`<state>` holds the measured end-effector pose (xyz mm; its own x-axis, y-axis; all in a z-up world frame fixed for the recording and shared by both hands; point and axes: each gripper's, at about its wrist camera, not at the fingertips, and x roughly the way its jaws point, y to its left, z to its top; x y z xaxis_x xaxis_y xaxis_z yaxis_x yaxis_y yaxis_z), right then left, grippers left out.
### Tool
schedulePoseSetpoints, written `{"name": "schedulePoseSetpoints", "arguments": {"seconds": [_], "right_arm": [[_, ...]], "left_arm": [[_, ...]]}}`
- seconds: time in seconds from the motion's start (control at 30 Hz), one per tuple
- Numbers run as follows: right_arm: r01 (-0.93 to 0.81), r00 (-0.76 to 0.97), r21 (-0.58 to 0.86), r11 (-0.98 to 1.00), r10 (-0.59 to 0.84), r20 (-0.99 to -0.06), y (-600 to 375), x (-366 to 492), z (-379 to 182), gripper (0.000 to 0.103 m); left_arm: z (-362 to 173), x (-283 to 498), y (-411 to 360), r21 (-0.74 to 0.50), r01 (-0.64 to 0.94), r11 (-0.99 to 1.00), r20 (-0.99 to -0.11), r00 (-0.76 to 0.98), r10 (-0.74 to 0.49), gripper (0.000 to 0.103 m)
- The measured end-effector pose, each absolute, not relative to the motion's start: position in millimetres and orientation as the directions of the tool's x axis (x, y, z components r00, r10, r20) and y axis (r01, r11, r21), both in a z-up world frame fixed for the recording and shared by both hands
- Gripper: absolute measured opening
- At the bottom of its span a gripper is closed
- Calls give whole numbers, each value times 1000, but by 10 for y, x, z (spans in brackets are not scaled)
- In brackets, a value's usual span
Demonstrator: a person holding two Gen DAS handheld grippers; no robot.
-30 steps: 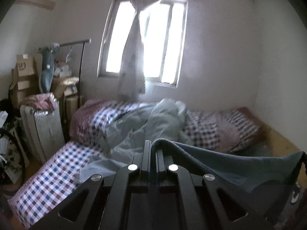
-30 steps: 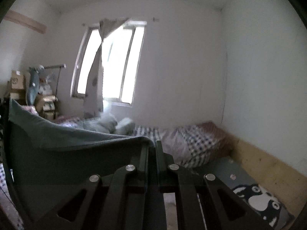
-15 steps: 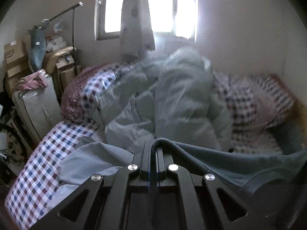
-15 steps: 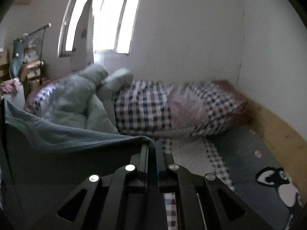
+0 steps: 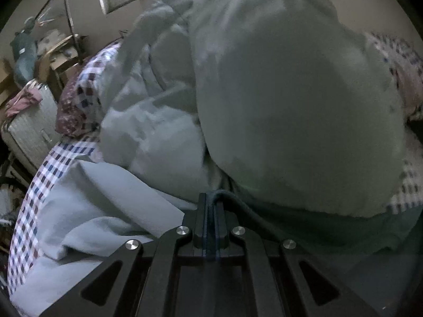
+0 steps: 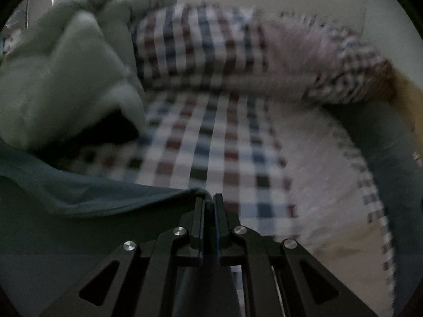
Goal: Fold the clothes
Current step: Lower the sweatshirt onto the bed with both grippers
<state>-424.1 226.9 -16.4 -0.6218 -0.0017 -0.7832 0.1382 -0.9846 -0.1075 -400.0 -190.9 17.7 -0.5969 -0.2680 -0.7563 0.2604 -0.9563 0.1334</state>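
Observation:
A dark teal garment (image 5: 330, 227) hangs stretched between my two grippers, low over the bed. My left gripper (image 5: 211, 198) is shut on one corner of its top edge, and the cloth runs off to the right. In the right wrist view the same teal garment (image 6: 87, 198) spreads to the left, with my right gripper (image 6: 210, 198) shut on its other corner. Both grippers point steeply down at the checked bedsheet (image 6: 211, 142). The lower part of the garment is hidden below the frames.
A pale grey-green puffy coat (image 5: 277, 79) is heaped on the bed just ahead. A light blue cloth (image 5: 92, 206) lies at the left. Checked pillows (image 6: 238, 50) sit at the far end. A suitcase (image 5: 29, 129), boxes and a clothes rack (image 5: 66, 13) stand left of the bed.
Both grippers have dropped and tipped downward toward the bed, still shut on the teal garment. The window and walls have left view; the coat and sheet now fill the frames.

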Motion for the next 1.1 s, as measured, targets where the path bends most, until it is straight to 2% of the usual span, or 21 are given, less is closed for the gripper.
{"name": "schedulePoseSetpoints", "arguments": {"seconds": [0.17,0.23,0.27,0.3,0.33,0.4,0.5,0.73,0.87,0.97,1.1], "right_arm": [[174,-575,-118,-978,-3,-818,2236,-4343,-595,7],[170,-575,-134,-976,11,-818,2240,-4337,-645,19],[163,-582,-143,-976,22,-813,2255,-4323,-635,24],[158,-587,-145,-977,25,-809,2288,-4304,-610,36],[153,-590,-145,-978,27,-807,2327,-4283,-582,45],[151,-600,-139,-979,21,-799,2401,-4231,-498,50],[158,-615,-130,-979,5,-788,2495,-4089,-343,54],[168,-637,-109,-980,-24,-770,2605,-3651,67,59],[184,-646,-45,-982,-86,-758,2670,-3237,321,61],[206,-654,3,-979,-140,-743,2732,-2790,521,62],[236,-675,17,-972,-176,-716,2765,-2079,750,65]], "left_arm": [[16,-4023,-1881,173,208,-963,-745,-611,-266,5],[12,-4011,-1886,179,196,-964,-745,-613,-263,8],[31,-3989,-1896,183,194,-964,-743,-615,-264,13],[53,-3966,-1911,185,193,-964,-740,-618,-265,23],[90,-3932,-1939,178,196,-964,-736,-624,-262,27],[186,-3831,-2003,148,201,-968,-725,-644,-245,50],[316,-3643,-2071,119,193,-974,-708,-672,-220,66],[588,-3045,-2064,143,163,-976,-700,-681,-216,67],[803,-2504,-2086,86,157,-984,-683,-710,-173,68],[941,-1962,-2078,43,151,-988,-664,-734,-141,74],[1047,-1265,-2008,6,124,-992,-647,-756,-98,75]]}}
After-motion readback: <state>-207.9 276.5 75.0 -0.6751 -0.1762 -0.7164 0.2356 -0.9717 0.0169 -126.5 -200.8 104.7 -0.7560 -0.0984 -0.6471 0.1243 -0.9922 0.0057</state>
